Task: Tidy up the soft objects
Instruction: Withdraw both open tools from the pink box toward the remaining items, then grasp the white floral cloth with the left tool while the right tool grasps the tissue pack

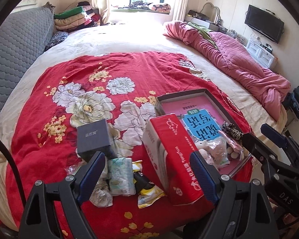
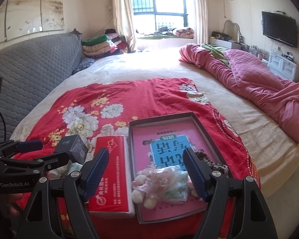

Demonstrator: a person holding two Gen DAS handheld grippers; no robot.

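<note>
Bed, foot end, spread with a red floral quilt (image 2: pixel 141 93); the goods are laid out on it, near edge.

Item: shallow dark cardboard tray with a pink printed liner (image 2: pixel 202 125), right of centre. It appears to serve as the collecting place, since the soft pieces already sit in its near end: a small cream plush toy (image 2: pixel 142 189), a crinkled clear plastic packet (image 2: pixel 165 177), a pale green tissue pack (image 2: pixel 175 194) and a leopard-print fabric scrunchie (image 2: pixel 213 164).

Item: long red paper-wrapped tissue brick (image 2: pixel 111 175), touching the tray's left wall, probably left outside as too bulky.

Item: small dark grey rigid cube box (image 1: pixel 94 138), left of the brick; hard, so likely not for sorting.

Item: loose heap still to sort, near and between box and brick: a pale green soft tissue packet (image 1: pixel 120 176), a yellow-and-black foil wrapper (image 1: pixel 147 191), crumpled clear film (image 1: pixel 100 196).

Left gripper (image 1: pixel 147 174): jaws released, wide apart, above the heap, holding nothing.

Right gripper (image 2: pixel 146 174): jaws released, empty, above the tray's near end.
</note>
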